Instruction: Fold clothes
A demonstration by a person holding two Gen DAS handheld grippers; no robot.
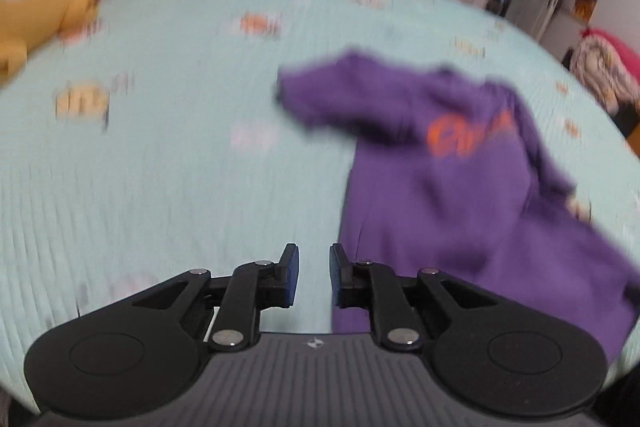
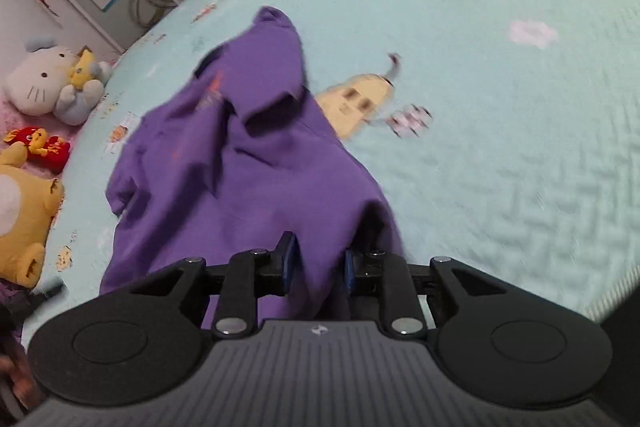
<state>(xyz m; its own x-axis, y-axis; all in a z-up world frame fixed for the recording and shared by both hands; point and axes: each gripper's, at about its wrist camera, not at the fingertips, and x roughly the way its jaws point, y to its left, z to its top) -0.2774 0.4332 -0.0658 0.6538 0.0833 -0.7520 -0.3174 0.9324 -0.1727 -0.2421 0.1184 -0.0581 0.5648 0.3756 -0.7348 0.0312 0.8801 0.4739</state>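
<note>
purple t-shirt [image 1: 472,187] lies spread on the mint quilted bedspread [image 1: 180,167], orange lettering facing up, one sleeve folded across the chest in the right wrist view. left gripper [image 1: 314,267] sits off the shirt's left edge, over bare bedspread; jaws stand apart with a narrow gap, nothing between the pads, shirt hem just beside its right finger. right gripper [image 2: 316,259] is over the near hem of the shirt [image 2: 248,163]; jaws part way apart, purple cloth shows in the gap, but the pads do not visibly press on it. both views motion-blurred. plush toys [image 2: 48,87] sit at the bed's far edge, well apart from the shirt.
</note>
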